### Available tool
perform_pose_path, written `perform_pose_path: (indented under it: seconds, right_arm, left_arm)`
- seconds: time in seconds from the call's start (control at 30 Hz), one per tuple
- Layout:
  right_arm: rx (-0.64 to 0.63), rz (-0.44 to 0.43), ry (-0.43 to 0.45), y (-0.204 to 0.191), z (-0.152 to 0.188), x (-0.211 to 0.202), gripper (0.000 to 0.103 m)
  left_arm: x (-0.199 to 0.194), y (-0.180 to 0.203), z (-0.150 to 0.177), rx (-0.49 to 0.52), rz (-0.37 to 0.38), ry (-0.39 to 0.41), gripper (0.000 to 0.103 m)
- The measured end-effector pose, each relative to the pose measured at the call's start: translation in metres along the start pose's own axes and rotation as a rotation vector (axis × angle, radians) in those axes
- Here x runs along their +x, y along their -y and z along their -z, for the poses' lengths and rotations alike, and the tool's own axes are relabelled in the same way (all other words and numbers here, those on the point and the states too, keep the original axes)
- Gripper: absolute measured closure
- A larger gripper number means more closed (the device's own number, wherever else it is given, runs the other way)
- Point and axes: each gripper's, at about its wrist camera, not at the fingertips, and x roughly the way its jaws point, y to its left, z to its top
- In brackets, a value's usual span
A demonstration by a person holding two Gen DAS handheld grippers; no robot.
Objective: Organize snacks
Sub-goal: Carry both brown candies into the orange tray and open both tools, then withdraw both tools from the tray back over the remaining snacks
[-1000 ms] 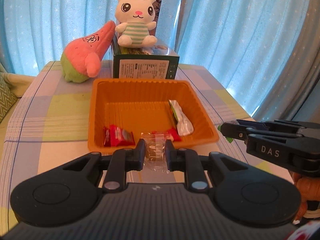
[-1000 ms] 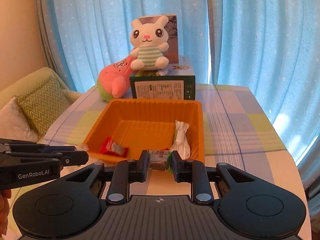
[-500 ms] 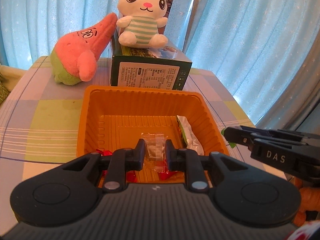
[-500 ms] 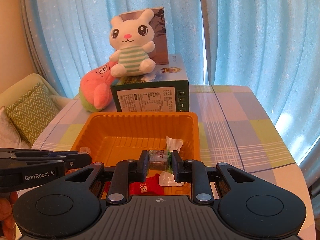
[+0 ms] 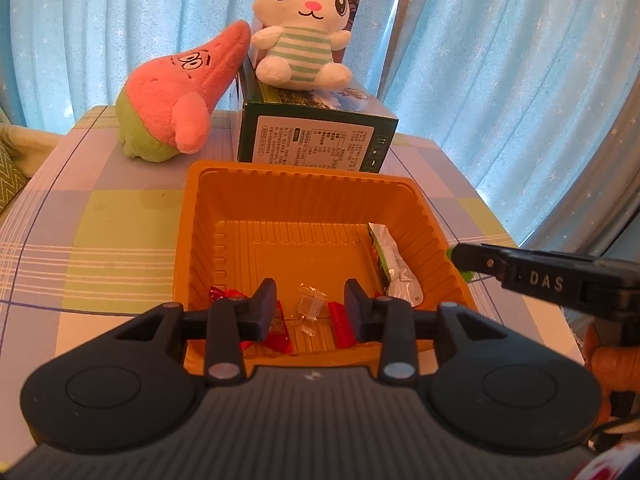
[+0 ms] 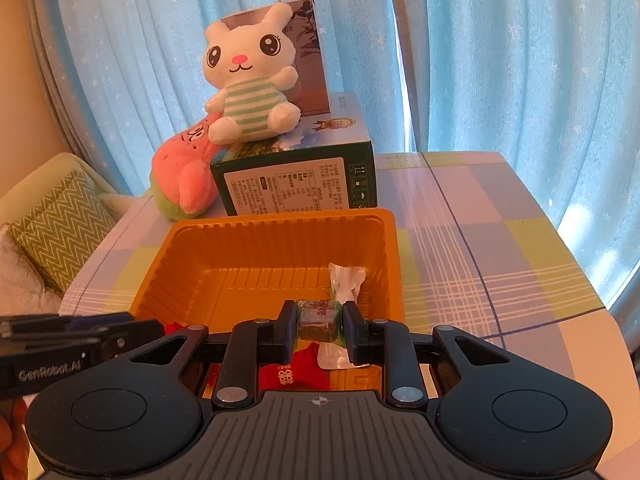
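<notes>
An orange tray [image 5: 304, 190] sits on the checked table; it also shows in the right wrist view [image 6: 280, 226]. My left gripper [image 5: 310, 314] is open over the tray's near end, with a clear-wrapped candy [image 5: 309, 307] lying on the tray floor between its fingers. Red snack packets [image 5: 280, 330] and a silver-green packet [image 5: 394, 270] lie in the tray. My right gripper [image 6: 319, 326] is shut on a green-wrapped brown candy [image 6: 318, 319] above the tray's near right side. The right gripper's side [image 5: 540, 276] shows in the left view.
A dark green box [image 5: 316, 140] stands behind the tray with a white bunny plush [image 5: 300, 28] on top. A pink star plush [image 5: 180, 96] lies to its left. Blue curtains hang behind. A sofa with a zigzag cushion [image 6: 60, 228] is at the left.
My left gripper has opened and the clear-wrapped candy has dropped into the tray. Both grippers have moved forward over the tray. The right one still holds its candy.
</notes>
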Motion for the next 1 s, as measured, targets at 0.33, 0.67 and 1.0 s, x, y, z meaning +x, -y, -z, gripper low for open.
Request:
perform_pose_path:
  seconds: [0.33,0.67,1.0]
  right_arm:
    - [0.111,-0.026,0.033,0.015,-0.005,-0.007,0.037]
    - [0.149,0.002,-0.004,0.018,0.045,-0.071,0.037]
    - [0.127,0.042,-0.077,-0.009,0.117,-0.138,0.037]
  left_arm:
    - [-0.024,-0.004,0.022,0.004,-0.023,0.003,0.059]
    - [-0.075,0.009,0.070,0.014,-0.052,-0.003,0.041]
    - [-0.132,0.025,0.128,0.011,-0.078,-0.015,0.026]
